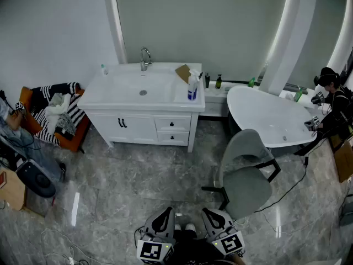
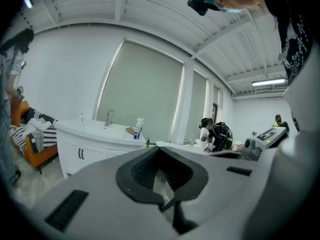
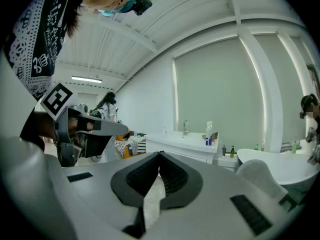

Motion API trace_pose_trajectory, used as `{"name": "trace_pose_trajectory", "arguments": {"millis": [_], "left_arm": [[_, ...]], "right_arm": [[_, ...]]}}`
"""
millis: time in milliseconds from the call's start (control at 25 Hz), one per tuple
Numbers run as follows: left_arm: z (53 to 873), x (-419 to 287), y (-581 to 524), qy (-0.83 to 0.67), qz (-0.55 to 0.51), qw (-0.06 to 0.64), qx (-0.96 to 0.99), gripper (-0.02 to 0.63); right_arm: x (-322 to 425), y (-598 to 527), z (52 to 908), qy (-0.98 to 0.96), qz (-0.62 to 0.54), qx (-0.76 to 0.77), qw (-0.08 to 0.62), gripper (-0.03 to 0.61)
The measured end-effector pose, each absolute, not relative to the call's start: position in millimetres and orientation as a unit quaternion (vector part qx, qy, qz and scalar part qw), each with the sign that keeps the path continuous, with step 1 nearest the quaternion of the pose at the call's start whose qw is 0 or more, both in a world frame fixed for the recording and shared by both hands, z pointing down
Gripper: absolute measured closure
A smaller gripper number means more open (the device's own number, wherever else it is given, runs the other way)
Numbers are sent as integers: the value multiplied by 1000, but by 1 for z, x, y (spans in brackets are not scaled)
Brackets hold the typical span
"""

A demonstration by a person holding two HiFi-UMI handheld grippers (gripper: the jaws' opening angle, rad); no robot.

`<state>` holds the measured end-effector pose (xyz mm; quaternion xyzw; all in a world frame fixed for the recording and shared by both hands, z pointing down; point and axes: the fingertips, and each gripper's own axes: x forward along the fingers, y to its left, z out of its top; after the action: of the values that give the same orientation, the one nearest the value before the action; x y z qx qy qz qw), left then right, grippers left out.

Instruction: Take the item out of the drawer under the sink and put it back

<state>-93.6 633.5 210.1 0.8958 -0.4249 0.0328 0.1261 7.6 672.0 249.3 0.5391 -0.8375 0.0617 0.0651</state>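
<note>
The white vanity (image 1: 138, 127) with its sink (image 1: 140, 87) stands against the far wall. Its two small drawers (image 1: 172, 124) are closed, and what they hold is hidden. Both grippers hang low at the bottom edge of the head view, well short of the vanity. The left gripper (image 1: 164, 210) and the right gripper (image 1: 212, 210) each have their jaws together with nothing between them. In the left gripper view the gripper (image 2: 159, 148) points toward the vanity (image 2: 82, 151). The right gripper (image 3: 160, 154) also faces the vanity (image 3: 182, 145).
A grey swivel chair (image 1: 245, 173) stands right of the path to the vanity, with a white bathtub (image 1: 270, 117) behind it. A spray bottle (image 1: 192, 87) sits on the counter. An orange seat with striped cloth (image 1: 58, 117) is at left. Cables lie on the floor, and a person (image 1: 331, 101) works at far right.
</note>
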Motion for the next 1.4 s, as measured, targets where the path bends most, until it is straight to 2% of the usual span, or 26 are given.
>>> {"name": "trace_pose_trajectory", "arguments": {"millis": [720,920,1400], "left_arm": [[216,-91,634,-429,60,127,892,614],[219,-83,627,-427,48,110,896,614],[224,-89,548,-417,41,102,902,614]], "right_arm": [[19,668,238,-836,59,542,55,560],[32,661,237,-837,52,543,49,558],[19,582,250,-837,69,541,51,558]]}}
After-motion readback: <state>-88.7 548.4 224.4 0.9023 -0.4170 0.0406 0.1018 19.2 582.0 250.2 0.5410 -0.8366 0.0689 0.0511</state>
